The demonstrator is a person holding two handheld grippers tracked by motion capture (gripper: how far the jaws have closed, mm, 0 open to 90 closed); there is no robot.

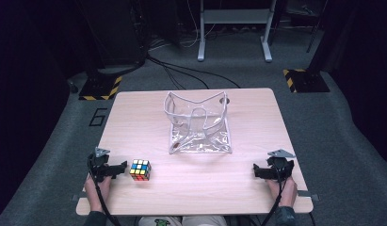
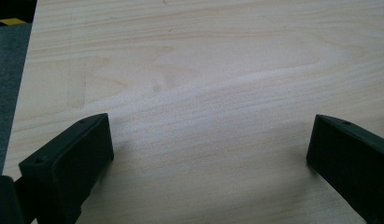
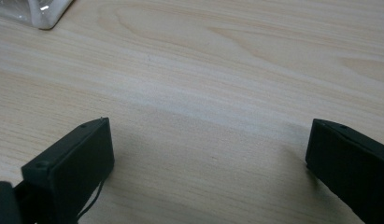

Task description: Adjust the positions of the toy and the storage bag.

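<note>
With both hands resting at the near edge of the pale wooden table, I've got my left gripper at about 8 o'clock and my right gripper at about 4 o'clock. Both sets of jaws stand wide apart with bare wood between them. Multicoloured twisty puzzle cube sits just beside the left gripper, toward the table's middle, not touching as far as I can tell. Clear plastic pouch with white trim stands open around 12 o'clock from table centre, well apart from both grippers; one corner of it shows in the right gripper view.
</note>
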